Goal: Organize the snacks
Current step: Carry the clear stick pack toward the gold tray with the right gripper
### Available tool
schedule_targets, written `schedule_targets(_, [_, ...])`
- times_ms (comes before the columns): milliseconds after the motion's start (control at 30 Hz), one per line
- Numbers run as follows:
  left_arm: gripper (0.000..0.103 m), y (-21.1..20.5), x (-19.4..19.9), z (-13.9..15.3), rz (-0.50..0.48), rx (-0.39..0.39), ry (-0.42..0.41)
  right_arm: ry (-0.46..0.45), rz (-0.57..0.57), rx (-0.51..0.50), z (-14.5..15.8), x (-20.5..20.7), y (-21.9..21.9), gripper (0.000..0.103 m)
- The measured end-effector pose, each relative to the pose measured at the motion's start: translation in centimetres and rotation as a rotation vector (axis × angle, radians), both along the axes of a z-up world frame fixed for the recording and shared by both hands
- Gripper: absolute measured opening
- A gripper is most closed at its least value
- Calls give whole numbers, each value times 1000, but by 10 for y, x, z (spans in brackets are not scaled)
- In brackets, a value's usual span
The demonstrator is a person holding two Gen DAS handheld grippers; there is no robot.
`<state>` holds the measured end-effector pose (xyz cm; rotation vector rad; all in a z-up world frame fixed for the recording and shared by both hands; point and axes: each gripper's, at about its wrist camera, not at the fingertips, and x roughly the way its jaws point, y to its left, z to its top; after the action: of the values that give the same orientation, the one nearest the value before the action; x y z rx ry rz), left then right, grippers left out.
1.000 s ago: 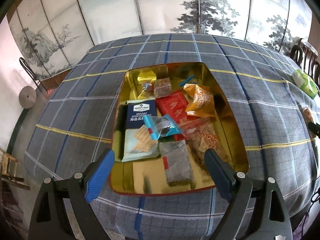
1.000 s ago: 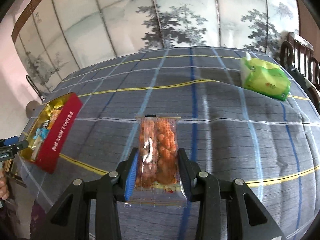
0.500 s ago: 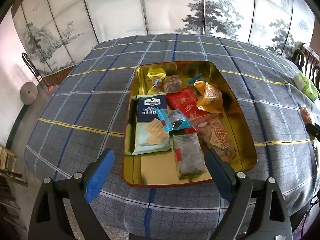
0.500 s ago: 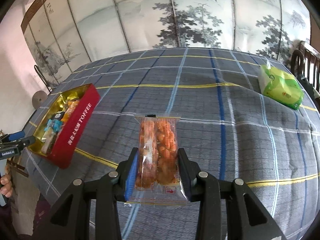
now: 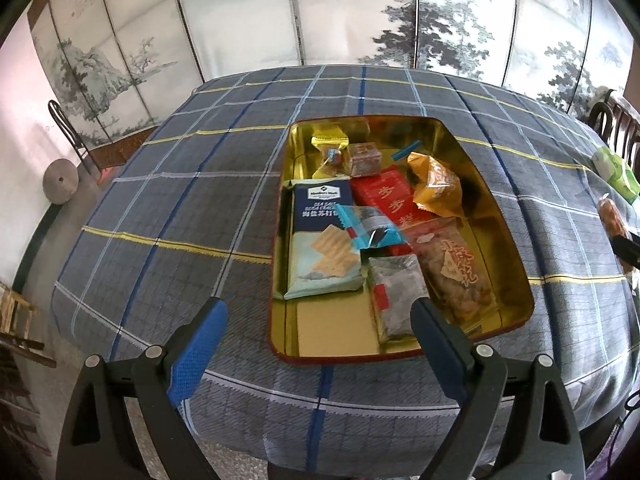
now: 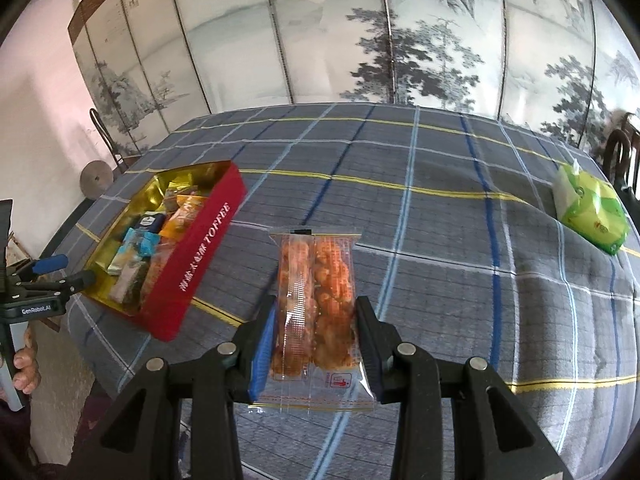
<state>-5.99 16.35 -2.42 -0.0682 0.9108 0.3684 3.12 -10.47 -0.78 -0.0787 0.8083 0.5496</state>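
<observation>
My right gripper (image 6: pixel 316 316) is shut on a clear packet of orange fried snacks (image 6: pixel 316 300) and holds it above the checked tablecloth. The red toffee tin (image 6: pixel 200 252) with a gold inside stands to its left, holding several snack packets. In the left wrist view the tin (image 5: pixel 516 268) lies just beyond my left gripper (image 5: pixel 316 320), which is open and empty near the table's front edge. The tin holds a blue cracker pack (image 5: pixel 324 236), a red packet (image 5: pixel 388 196), an orange bag (image 5: pixel 438 184) and others. The held packet shows at the far right (image 5: pixel 610 216).
A green tissue pack (image 6: pixel 592 208) lies at the table's far right; it also shows in the left wrist view (image 5: pixel 616 168). A painted folding screen (image 6: pixel 360 40) stands behind the table. Chairs stand at the right edge (image 5: pixel 616 120). My left gripper shows at the left (image 6: pixel 44 276).
The right gripper has swung left with the snack packet, so the tin looks closer. The left gripper has drawn back and left from the tin. Both grips are unchanged.
</observation>
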Motion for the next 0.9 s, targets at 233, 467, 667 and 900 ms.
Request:
schedule_targets(233, [91,7,-6,-1,10,-6,-4,-8,30,-9,6,-4,16,38])
schedule_targets(467, [91,9,-12,0,16,-2,-11,-24,82,-11,15,-8,39,38])
schedule_targets(667, [92,13,-17,0,24,2,-13,-31,133,-10,21,-9,67,38])
schedule_targets(900, [92,17,-19,0,35,6,-11,-33,207,-7,26,-10,105,38])
